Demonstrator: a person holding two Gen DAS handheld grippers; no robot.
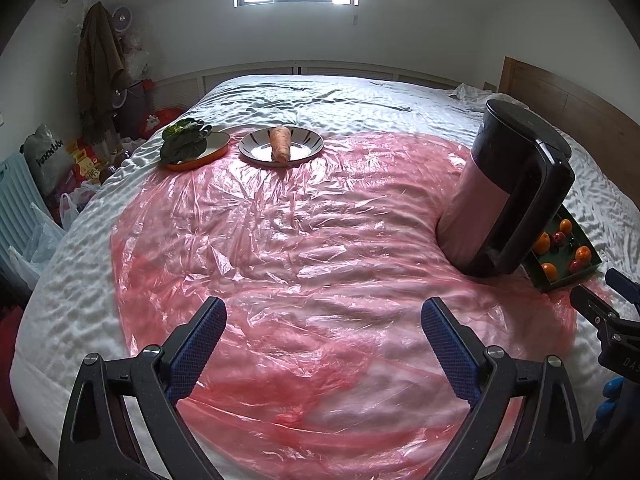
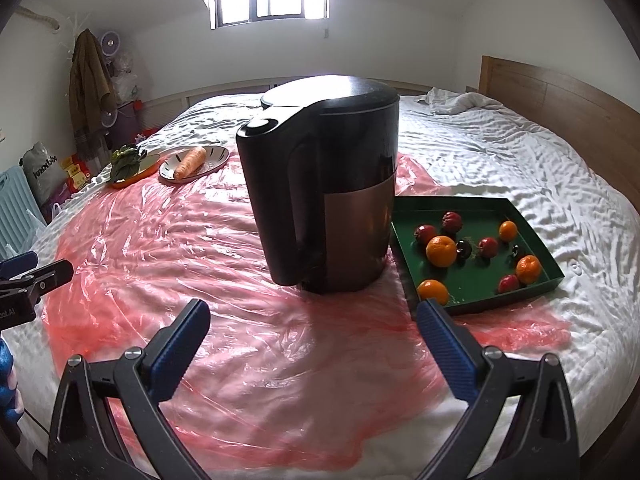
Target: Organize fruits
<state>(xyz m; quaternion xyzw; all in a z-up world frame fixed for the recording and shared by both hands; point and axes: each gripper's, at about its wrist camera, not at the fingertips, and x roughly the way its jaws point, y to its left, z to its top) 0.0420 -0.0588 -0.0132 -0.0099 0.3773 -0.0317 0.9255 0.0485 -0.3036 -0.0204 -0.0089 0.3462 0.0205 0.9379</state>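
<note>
While both your left tongs (image 1: pixel 322 322) and right tongs (image 2: pixel 312 326) hang spread wide and empty over the bed, the shallow green tray (image 2: pixel 532 218) sits just right of the tall black kettle (image 2: pixel 324 184), holding four glossy oranges (image 2: pixel 441 251), four small red fruits (image 2: pixel 488 247) and two dark ones.

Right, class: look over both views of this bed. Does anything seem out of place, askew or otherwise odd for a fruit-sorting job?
Yes. A tall black kettle stands on the pink plastic sheet on the bed, hard against the green tray of loose fruit; in the left wrist view it hides part of the tray. Nothing looks spilled or damaged.
</note>
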